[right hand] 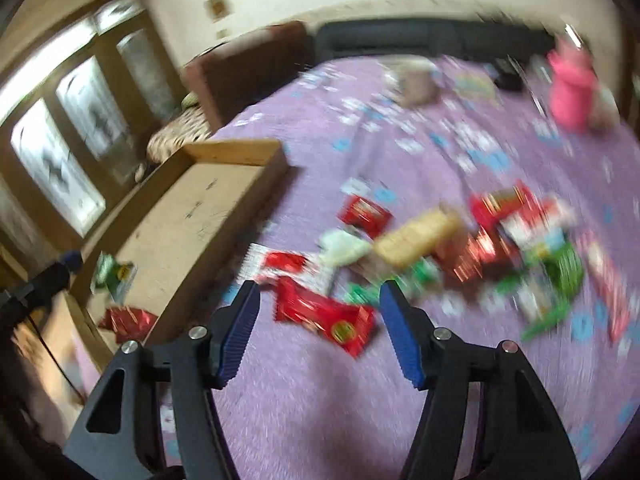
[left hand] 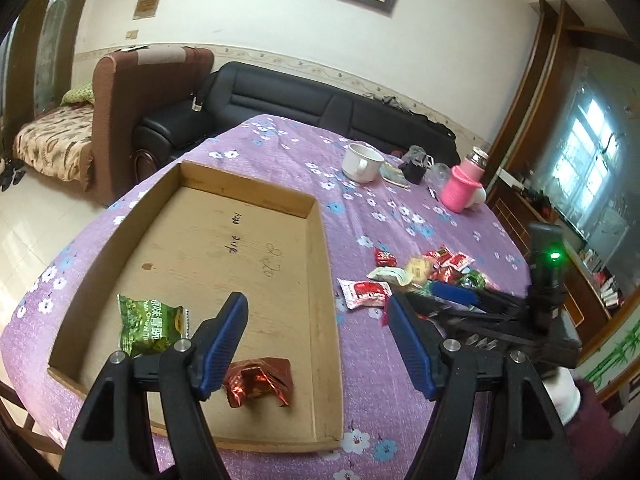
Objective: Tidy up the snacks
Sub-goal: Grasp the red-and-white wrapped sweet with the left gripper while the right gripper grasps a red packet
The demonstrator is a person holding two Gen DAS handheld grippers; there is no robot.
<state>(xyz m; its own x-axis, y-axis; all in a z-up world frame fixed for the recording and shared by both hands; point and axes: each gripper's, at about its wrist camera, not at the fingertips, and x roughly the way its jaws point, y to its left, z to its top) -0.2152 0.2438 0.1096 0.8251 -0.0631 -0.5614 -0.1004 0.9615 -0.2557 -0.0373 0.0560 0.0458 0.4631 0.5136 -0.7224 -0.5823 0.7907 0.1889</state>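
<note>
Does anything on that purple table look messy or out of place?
Yes: a heap of snack packets lies scattered on the purple tablecloth, outside the cardboard tray. Only a green packet and a shiny red one are inside it. Nothing looks spilled or torn.

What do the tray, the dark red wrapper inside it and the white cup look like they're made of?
Tray: looks like plain brown cardboard, matte, with pen marks. Dark red wrapper: probably metallic foil, crinkled and glinting. White cup: seemingly glazed ceramic, smooth and glossy, though enamel is possible.
</note>
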